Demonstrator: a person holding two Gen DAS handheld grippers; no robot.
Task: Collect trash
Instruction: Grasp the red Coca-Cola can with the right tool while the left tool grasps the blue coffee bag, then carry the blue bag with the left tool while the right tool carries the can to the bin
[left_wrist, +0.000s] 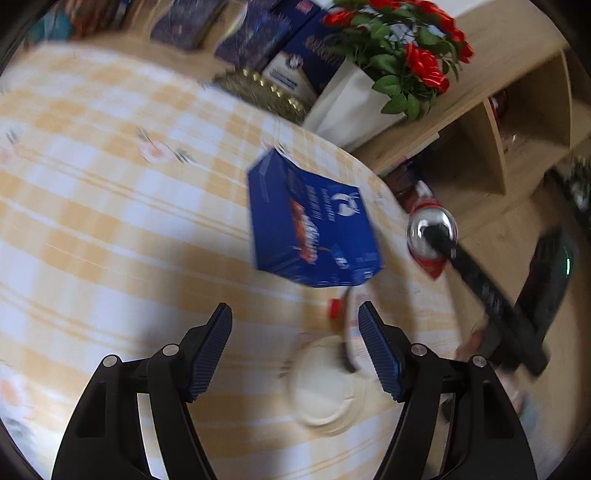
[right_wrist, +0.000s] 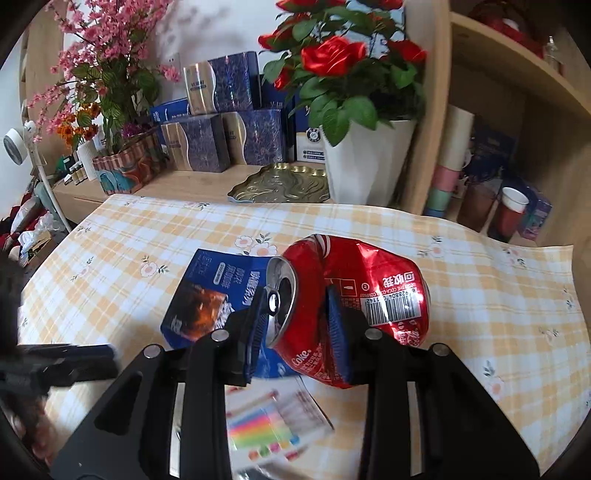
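Note:
In the right wrist view my right gripper (right_wrist: 297, 295) is shut on a crushed red Coke can (right_wrist: 369, 288), which hangs tilted above the table. A blue carton (right_wrist: 210, 291) lies flat on the checked tablecloth (right_wrist: 480, 295) just behind and left of the can. From the left wrist view the blue carton (left_wrist: 314, 225) sits ahead of my left gripper (left_wrist: 295, 310), which is open with nothing between its pads. A round white lid (left_wrist: 325, 384) lies near its right finger. The can's silver end (left_wrist: 432, 232) shows at the right, off the table edge.
A colourful packet (right_wrist: 269, 424) lies under the right gripper. A small red cap (left_wrist: 334, 308) rests beside the lid. At the back stand a white pot of red roses (right_wrist: 365, 162), a gold tray (right_wrist: 280, 184) and dark blue boxes (right_wrist: 195, 147). Wooden shelves (right_wrist: 491, 166) fill the right.

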